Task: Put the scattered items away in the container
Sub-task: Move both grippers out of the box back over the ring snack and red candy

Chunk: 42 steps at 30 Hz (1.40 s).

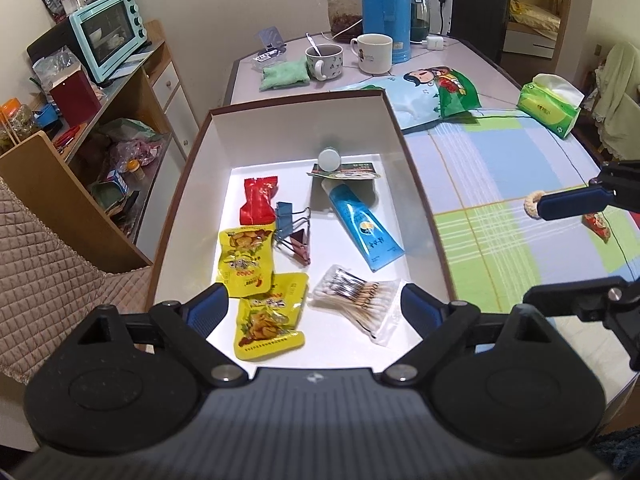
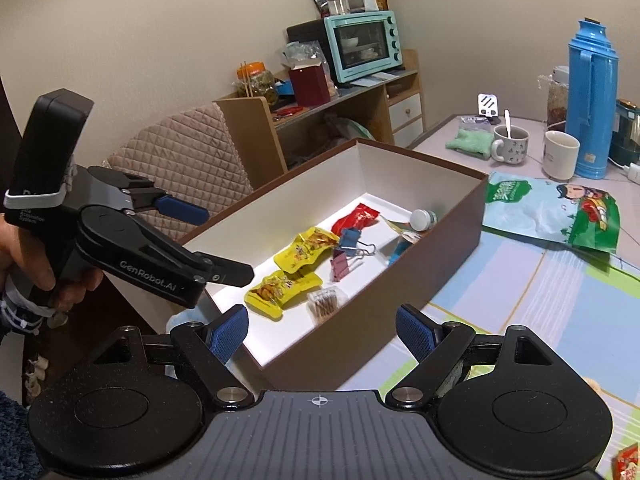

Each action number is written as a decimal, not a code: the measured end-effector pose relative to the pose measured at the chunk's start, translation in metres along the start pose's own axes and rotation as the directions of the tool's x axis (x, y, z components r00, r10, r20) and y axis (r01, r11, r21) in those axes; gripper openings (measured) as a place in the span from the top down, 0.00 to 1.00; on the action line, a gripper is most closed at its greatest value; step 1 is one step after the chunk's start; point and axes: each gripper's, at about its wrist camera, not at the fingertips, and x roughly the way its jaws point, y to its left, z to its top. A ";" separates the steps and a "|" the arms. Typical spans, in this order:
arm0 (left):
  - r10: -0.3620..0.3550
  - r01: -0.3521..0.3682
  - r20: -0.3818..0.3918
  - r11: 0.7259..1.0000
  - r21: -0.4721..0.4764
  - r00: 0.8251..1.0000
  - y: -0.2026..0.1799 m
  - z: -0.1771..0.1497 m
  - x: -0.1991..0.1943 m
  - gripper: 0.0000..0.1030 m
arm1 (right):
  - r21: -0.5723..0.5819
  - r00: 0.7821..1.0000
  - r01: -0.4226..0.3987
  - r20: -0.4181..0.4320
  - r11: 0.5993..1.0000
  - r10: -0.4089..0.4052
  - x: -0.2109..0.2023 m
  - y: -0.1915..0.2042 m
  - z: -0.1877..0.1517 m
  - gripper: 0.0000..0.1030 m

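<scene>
A home dining corner is shown; a toaster oven (image 2: 364,46), mugs (image 1: 325,62) and a thermos (image 2: 591,100) are seen around the table (image 1: 516,184).

box (image 1: 404,136) top open, floor crowded (far-left corner bare)

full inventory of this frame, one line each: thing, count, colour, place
box: 1, brown outside, white inside, on table
snack packets: 2, yellow, in box
red packet: 1, in box
binder clips: 2, blue and pink, in box
tube: 1, blue, in box
cotton swabs: 1 bag, in box
ring: 1, beige, on cloth outside box
mugs: 2, white, far end of table
flask: 1, blue, far end of table
left gripper: open, over box
right gripper: open
</scene>
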 end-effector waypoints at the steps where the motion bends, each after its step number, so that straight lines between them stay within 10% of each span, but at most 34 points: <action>1: 0.002 -0.002 -0.001 1.000 0.000 1.000 -0.004 0.000 -0.001 0.11 | 0.003 1.000 0.000 -0.001 1.000 0.000 -0.002 -0.003 -0.001 0.19; 25: -0.050 0.050 -0.002 0.996 0.070 0.999 -0.125 0.014 0.002 0.06 | 0.134 0.993 0.115 -0.028 0.984 -0.112 -0.090 -0.093 -0.055 0.19; 42: -0.179 0.190 -0.076 0.965 0.183 0.981 -0.224 0.019 0.043 0.05 | 0.355 0.935 0.352 -0.183 0.866 -0.305 -0.156 -0.175 -0.131 0.19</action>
